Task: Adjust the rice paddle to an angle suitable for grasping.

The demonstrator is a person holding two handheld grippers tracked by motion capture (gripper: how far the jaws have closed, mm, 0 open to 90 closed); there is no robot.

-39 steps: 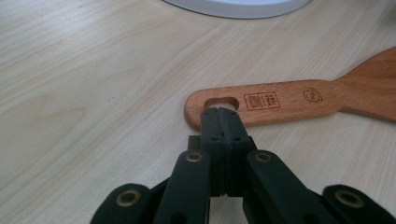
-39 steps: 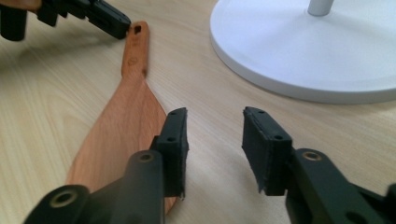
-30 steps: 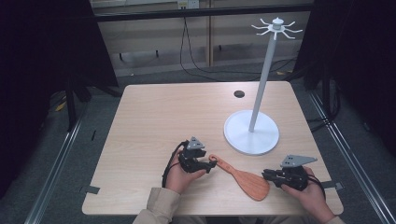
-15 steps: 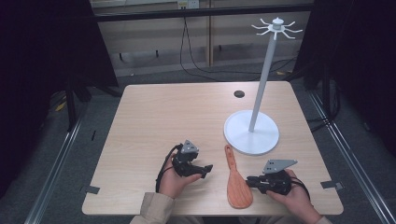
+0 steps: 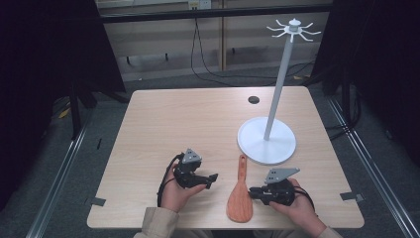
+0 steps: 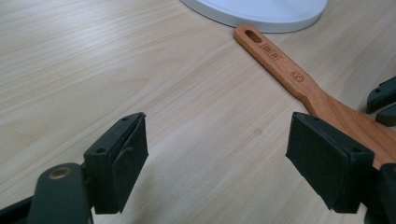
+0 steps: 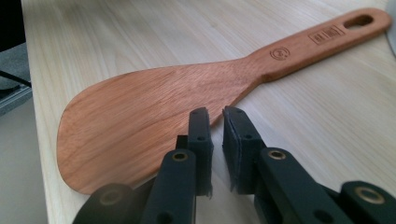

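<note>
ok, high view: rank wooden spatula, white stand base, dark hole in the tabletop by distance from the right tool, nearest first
1. Wooden spatula: just left of the right tool.
2. White stand base: beyond it, toward the table's middle right.
3. Dark hole: farthest, near the far edge.

Reddish-brown wooden rice paddle (image 5: pixel 239 197) with visible grain, stamped logo on handle — pale light-wood table (image 5: pixel 198 124) with fine streaks. White hanging stand (image 5: pixel 267 141), near right — white base, pole, hooks. Black grippers, left (image 5: pixel 210 178) and right (image 5: pixel 253 192), grey plates on top. Beige sleeve (image 5: pixel 158 223).
</note>
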